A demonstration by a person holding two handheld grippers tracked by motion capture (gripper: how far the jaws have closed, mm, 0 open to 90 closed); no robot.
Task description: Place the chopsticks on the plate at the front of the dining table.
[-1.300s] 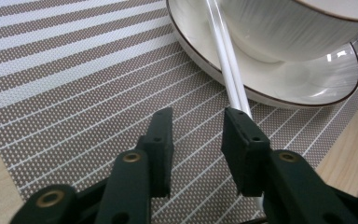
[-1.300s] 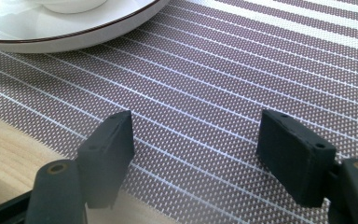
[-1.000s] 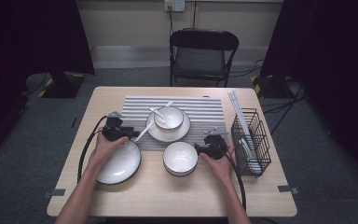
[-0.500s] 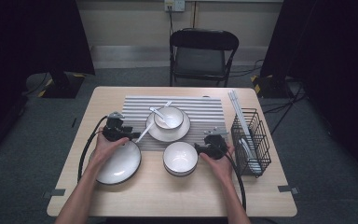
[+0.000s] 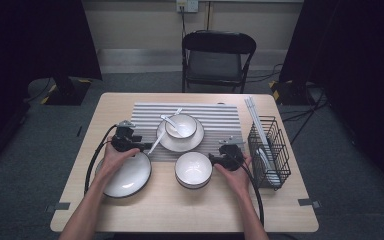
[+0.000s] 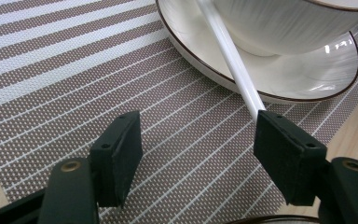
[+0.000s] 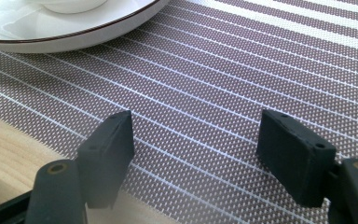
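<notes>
Left tool [image 6: 196,154] rests low on the striped mat [image 6: 74,84], jaws apart and just opening, nothing between them. A white spoon handle [image 6: 233,60] runs from its right jaw toward one o'clock over the plate [image 6: 298,79]. Right tool [image 7: 196,154] also stands apart over the mat.

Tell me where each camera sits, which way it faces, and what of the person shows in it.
High view: above the near table edge, looking forward and down; both forearms, left gripper, right gripper.
Left gripper view: on that gripper, facing the white dark-rimmed saucer; open black jaws, white stick at one pad.
Right gripper view: low over the striped woven mat; open jaws.
Shared: saucer and mat.
</notes>
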